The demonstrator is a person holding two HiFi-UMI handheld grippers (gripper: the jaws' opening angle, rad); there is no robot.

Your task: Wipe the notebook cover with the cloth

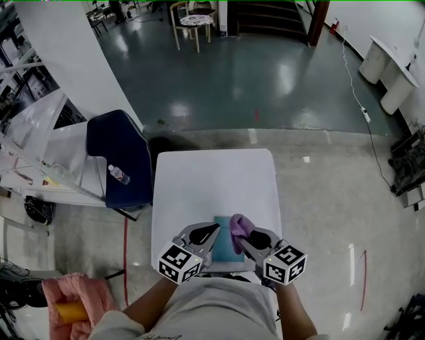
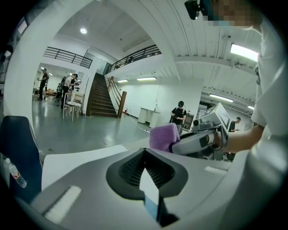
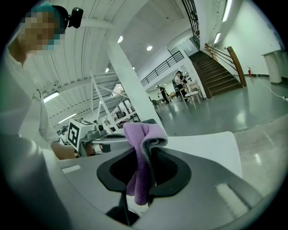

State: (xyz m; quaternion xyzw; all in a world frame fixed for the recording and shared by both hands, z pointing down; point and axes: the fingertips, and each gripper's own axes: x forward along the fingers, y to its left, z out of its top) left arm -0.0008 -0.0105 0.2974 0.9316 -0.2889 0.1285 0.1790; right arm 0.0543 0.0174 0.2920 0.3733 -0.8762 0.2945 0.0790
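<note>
Purple cloth (image 1: 240, 224) clenched in right gripper (image 1: 247, 240) fingers, over notebook (image 1: 224, 249) far-right corner; left gripper (image 1: 211, 239) fingers grasp notebook left edge.

The worktop (image 1: 212, 179) is seen by the head view steeply from above, with its near edge at 6 o'clock and the staircase (image 1: 265, 16) at 12 o'clock. Each gripper view is set low and close behind its own jaws and is aimed across the worktop. In the left gripper view the right gripper (image 2: 174, 143) is caught at 3 o'clock. In the right gripper view the left gripper (image 3: 112, 139) is caught at 9 o'clock.
</note>
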